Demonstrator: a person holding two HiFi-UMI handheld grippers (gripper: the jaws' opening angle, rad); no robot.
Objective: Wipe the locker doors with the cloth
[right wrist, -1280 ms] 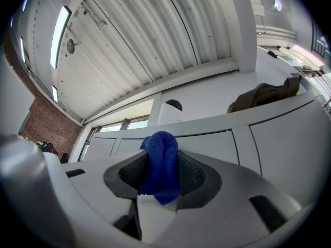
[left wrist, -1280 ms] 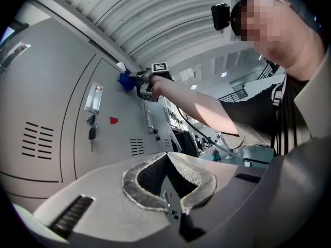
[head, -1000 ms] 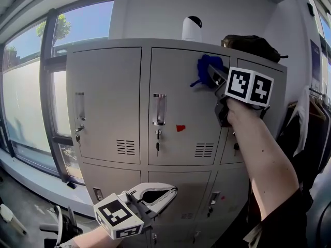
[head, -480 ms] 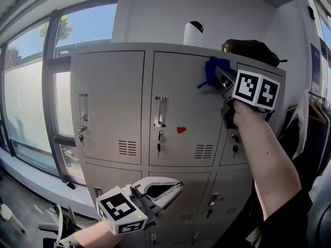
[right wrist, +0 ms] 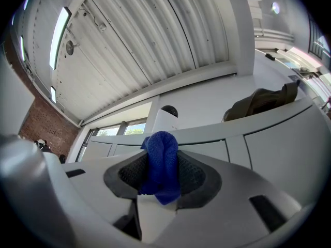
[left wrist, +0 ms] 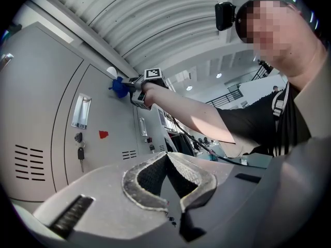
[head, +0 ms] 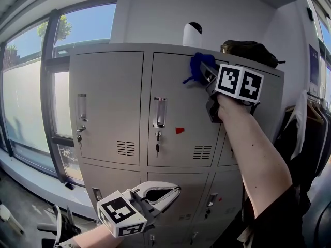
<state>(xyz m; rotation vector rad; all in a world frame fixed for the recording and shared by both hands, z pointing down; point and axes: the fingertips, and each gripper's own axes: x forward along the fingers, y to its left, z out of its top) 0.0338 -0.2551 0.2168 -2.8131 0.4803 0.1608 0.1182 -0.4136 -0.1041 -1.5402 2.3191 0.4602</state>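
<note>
Right tool works high against the lockers: it meets the middle upper door, jaws clamped on the blue cloth at that door's top right corner. Firm, overlapping passes would suit. Left tool hangs low, closed and empty.

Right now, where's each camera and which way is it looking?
Head view: on the person's head, facing the locker doors; shows left gripper, right gripper, right arm.
Left gripper view: on that gripper, looking up past shut jaws at the lockers and right arm.
Right gripper view: on that gripper, looking over the locker top at the ceiling; jaws clamp the blue cloth.
Shared: all three show the cloth.
</note>
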